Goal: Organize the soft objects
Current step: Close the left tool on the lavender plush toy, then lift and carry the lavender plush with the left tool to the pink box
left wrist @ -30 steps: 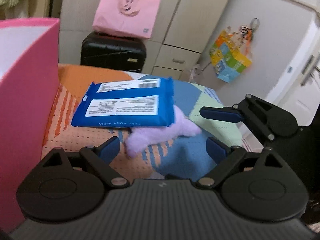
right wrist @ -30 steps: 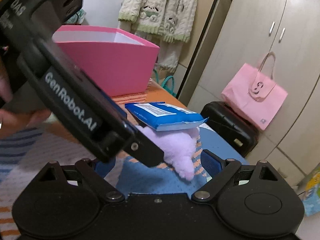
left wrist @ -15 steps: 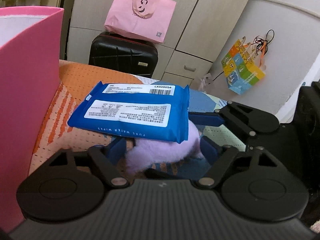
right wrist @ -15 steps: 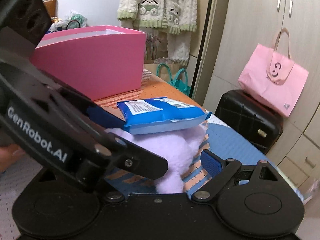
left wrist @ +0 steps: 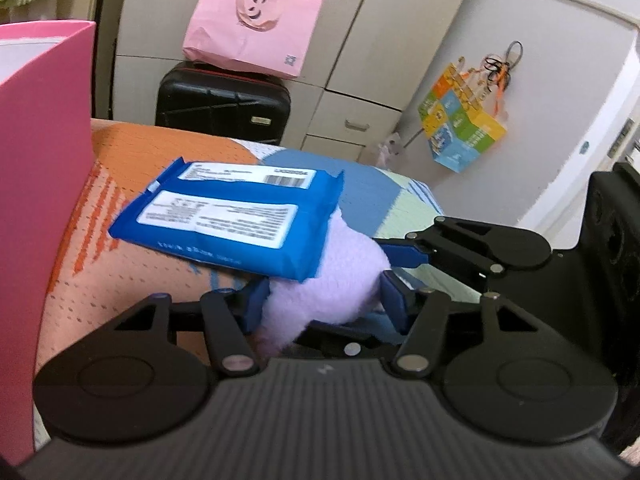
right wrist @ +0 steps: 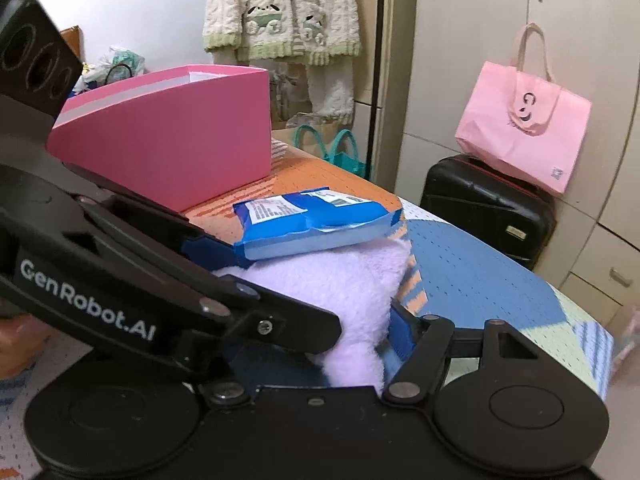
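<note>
Both grippers have just been closing on the lilac plush toy [left wrist: 324,280], under the blue wet-wipes pack [left wrist: 232,216]. Left gripper [left wrist: 320,306] pinches it; right gripper [right wrist: 352,320] probably does too. Pink box [left wrist: 40,200] at nine o'clock likely comes next.

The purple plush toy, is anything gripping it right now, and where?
The left tongs have just been closing on the purple plush toy at its near end, beneath the blue wipes pack. The right tongs' hold cannot be told.

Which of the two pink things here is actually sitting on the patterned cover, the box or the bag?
The pink box sits on the patterned cover, behind the blue wipes pack. The pink bag rests on the black suitcase.
</note>
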Tool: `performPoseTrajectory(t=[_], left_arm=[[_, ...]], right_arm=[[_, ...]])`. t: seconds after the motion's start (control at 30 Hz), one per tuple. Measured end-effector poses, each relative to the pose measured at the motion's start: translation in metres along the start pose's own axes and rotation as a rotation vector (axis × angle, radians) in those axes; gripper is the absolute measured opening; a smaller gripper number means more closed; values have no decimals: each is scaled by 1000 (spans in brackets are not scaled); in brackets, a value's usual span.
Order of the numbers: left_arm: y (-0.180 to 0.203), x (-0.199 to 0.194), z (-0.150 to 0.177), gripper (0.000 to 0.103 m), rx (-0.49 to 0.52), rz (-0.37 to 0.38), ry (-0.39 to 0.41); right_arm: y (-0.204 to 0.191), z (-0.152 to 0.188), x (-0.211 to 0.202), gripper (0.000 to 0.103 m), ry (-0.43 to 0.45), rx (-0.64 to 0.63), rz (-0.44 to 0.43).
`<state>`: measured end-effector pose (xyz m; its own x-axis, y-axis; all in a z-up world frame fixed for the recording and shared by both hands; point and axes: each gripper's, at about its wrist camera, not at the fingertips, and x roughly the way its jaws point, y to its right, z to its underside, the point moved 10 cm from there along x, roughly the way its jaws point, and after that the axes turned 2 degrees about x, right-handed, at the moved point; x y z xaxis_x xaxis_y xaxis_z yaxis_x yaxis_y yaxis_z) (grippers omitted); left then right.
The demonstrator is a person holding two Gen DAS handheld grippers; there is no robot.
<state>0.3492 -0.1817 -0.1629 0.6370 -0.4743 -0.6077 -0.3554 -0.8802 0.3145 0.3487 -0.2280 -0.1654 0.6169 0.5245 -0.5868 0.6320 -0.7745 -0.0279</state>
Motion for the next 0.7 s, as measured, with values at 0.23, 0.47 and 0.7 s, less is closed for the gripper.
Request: performPoseTrajectory(t=[0.23,0.47,0.7], left_arm=[[22,-9,17,58,14,54,-43],[40,-26,35,58,43,80,-84],[56,-52,52,58,96,86,-115]], right_arm=[[-10,16,-24,74,-19,55,65],[-20,31,-47,73,-24,125,105],[-37,44,-70,73,3,181,115]])
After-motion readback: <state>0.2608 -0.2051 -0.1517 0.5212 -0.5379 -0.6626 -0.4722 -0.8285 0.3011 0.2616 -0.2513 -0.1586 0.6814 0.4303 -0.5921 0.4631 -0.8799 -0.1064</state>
